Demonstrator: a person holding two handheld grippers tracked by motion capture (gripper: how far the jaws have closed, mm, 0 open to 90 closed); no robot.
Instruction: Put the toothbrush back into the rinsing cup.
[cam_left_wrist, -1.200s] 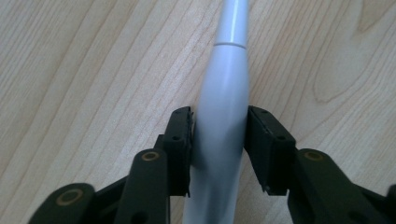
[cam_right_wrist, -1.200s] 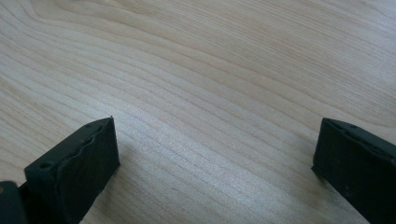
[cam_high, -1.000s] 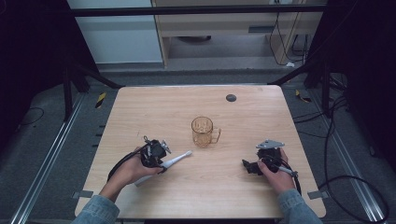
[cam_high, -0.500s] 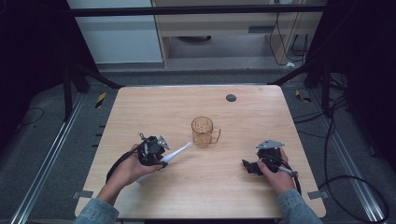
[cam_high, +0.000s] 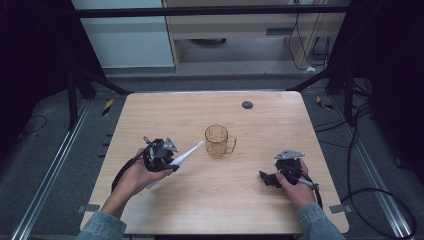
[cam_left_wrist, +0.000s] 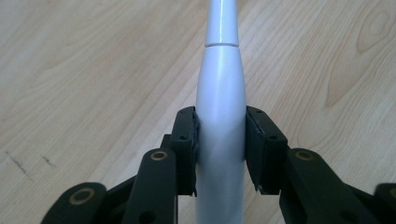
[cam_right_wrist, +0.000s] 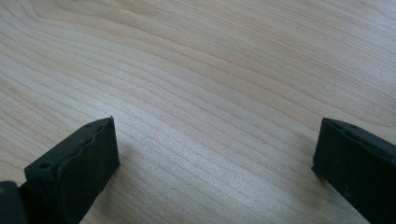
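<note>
The left claw (cam_high: 167, 156) clamps the thick body of a white, tapering plastic electric toothbrush (cam_left_wrist: 220, 116), its long axis aimed up-right at the nearby amber glass mug (cam_high: 218, 141) mid-counter (cam_high: 280, 120), while the farther right claw (cam_high: 267, 178) rests open, empty.

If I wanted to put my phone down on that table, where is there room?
Plenty: the table is bare behind the amber mug, apart from a small dark disc, and between the two hands in front. It is tight only between the mug and the left gripper, which holds a white toothbrush.
</note>
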